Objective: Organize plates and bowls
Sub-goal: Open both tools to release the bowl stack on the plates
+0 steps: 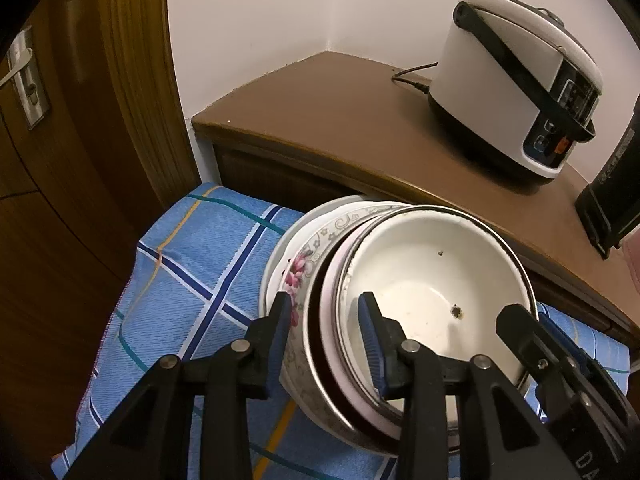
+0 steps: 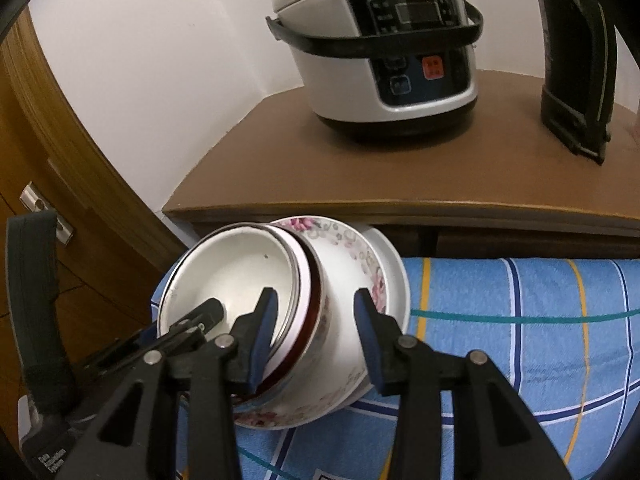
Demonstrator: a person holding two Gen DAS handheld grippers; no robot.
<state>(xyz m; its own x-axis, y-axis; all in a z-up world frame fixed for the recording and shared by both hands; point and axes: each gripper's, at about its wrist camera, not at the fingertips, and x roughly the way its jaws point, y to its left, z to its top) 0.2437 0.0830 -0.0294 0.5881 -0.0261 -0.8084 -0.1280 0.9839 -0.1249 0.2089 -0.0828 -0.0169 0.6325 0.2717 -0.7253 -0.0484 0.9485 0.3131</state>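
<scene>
A nested stack of bowls and plates is held tilted over the blue checked cloth (image 1: 188, 280). On top is a white enamel bowl (image 1: 436, 280) with a metal rim, under it a red-rimmed dish, a floral bowl (image 1: 308, 280) and a white plate (image 1: 276, 264). My left gripper (image 1: 326, 316) straddles the stack's left rim, one finger inside the enamel bowl, one outside the floral bowl. My right gripper (image 2: 316, 312) straddles the opposite rim, around the enamel bowl (image 2: 240, 268) and floral bowl (image 2: 344, 276). Each gripper shows in the other's view.
A brown wooden cabinet top (image 1: 320, 112) lies behind the stack, with a white rice cooker (image 2: 380, 48) and its cord on it. A black kettle (image 2: 576, 60) stands at the right. A wooden door with a metal handle (image 1: 24, 76) is on the left.
</scene>
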